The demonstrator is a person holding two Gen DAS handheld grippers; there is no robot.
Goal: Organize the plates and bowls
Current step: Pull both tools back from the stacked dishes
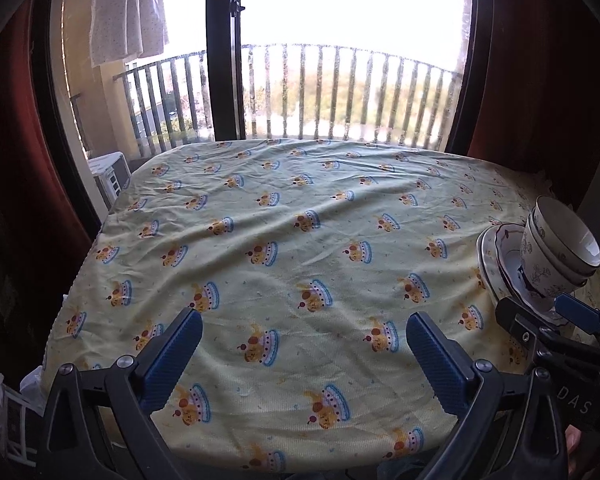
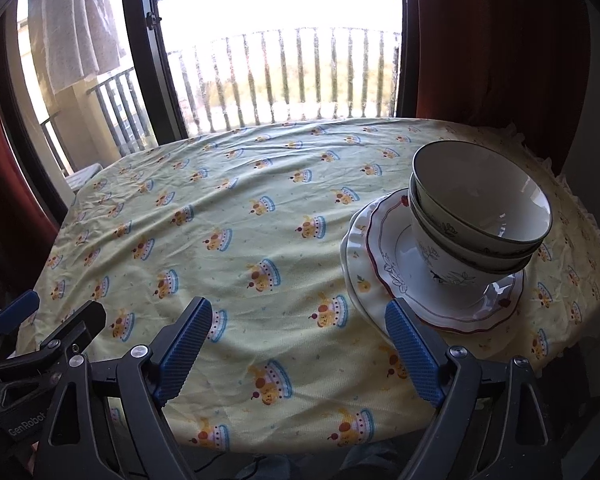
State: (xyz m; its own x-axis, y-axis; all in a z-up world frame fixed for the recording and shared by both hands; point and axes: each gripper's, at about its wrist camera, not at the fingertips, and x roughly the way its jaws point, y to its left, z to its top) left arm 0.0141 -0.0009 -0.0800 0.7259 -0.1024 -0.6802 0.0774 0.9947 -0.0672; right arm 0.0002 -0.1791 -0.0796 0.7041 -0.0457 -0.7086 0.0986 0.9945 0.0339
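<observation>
Two nested bowls with leaf prints stand on a red-rimmed plate, which lies on a white scalloped plate, at the right of the table. The stack also shows in the left wrist view. My right gripper is open and empty, its right finger close in front of the plates' near edge. My left gripper is open and empty over the cloth to the left of the stack. The right gripper's fingers show in the left wrist view just in front of the stack.
The table wears a yellow cloth printed with crowns. Behind it are a glass balcony door, railings and red curtains. A white appliance stands beyond the far left corner. The left gripper's fingers show at the lower left.
</observation>
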